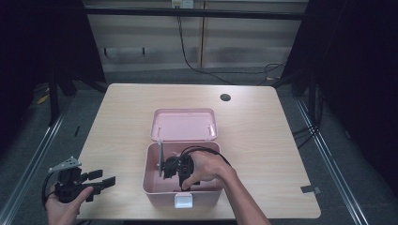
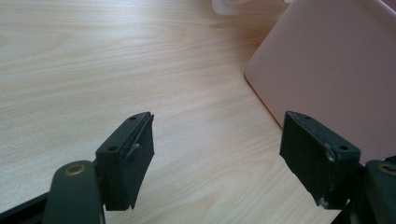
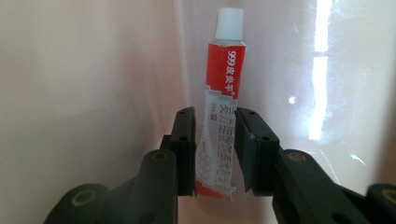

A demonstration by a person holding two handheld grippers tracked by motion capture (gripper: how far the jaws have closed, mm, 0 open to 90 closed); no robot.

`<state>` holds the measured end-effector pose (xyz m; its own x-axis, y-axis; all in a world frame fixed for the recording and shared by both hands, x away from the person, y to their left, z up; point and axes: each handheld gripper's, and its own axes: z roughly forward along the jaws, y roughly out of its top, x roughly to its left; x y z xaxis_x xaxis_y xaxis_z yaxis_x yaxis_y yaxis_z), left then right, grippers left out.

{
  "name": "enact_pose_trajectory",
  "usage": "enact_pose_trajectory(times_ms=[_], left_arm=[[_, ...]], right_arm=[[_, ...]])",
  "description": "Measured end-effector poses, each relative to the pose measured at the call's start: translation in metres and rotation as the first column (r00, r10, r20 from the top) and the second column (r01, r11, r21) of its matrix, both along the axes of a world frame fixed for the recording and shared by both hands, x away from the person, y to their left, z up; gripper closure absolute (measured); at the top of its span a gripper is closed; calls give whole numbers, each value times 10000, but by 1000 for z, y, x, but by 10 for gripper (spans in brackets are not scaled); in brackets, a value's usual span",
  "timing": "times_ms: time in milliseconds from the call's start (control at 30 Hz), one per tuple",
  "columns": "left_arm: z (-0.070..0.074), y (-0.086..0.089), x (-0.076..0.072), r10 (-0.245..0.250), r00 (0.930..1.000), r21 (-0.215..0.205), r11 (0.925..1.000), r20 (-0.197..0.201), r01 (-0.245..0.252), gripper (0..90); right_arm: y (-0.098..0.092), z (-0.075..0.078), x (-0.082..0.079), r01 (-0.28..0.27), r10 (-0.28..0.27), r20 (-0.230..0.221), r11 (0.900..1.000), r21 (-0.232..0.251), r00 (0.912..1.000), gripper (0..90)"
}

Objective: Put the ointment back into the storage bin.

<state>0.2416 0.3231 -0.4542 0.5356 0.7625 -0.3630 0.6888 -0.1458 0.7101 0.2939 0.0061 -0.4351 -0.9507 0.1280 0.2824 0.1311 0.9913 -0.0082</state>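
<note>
A red and white ointment tube (image 3: 224, 84) with a white cap stands between the jaws of my right gripper (image 3: 215, 140), which is shut on the tube's lower half. That gripper (image 1: 169, 169) reaches down inside the open pink box (image 1: 151, 185), with the person's hand behind it. The tube's cap points away from the gripper, toward the box's pale pink inner wall (image 3: 93, 70). My left gripper (image 1: 105, 178) rests low over the table's front left corner, left of the box. Its jaws (image 2: 217, 154) stand wide open with nothing between them, and the box's outer wall (image 2: 336, 70) is just to their right.
The box's lid (image 1: 184, 124) lies flat behind it, hinged open. A white latch (image 1: 183, 200) sits on the box's front. The wooden table (image 1: 263, 140) has a cable hole (image 1: 225, 97) at the back. Bare tabletop lies on both sides of the box.
</note>
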Motion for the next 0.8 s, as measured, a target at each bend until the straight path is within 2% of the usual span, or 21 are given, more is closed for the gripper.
enact_pose_trajectory(times_ms=[100,233,300,333,367,533,567,800], left_arm=[[0,0,0,-2,10000,4,10000,-1,2,259],[0,-1,0,-28,10000,23,10000,-35,29,259],[0,-1,0,2,10000,-17,10000,-59,-2,259],[0,-1,0,-42,10000,16,10000,-37,42,259],[0,-1,0,-6,10000,-17,10000,-37,6,259],[0,0,0,-27,10000,0,10000,-37,27,259],[0,0,0,-27,10000,11,10000,-40,27,259],[0,-1,0,-52,10000,24,10000,-64,52,259]], right_arm=[[-3,5,0,149,-150,42,9997,184,9999,694],[-8,10,0,206,-210,194,9996,179,9996,692],[-9,11,-1,245,-253,231,9990,375,9994,691],[-9,13,-1,108,-115,275,9996,259,9996,690],[-11,14,-2,243,-257,319,9987,454,9992,690],[-16,28,-1,255,-281,739,9990,362,9969,690],[-18,30,-2,319,-359,760,9981,537,9965,690],[-23,40,-2,379,-422,960,9982,463,9945,690]])
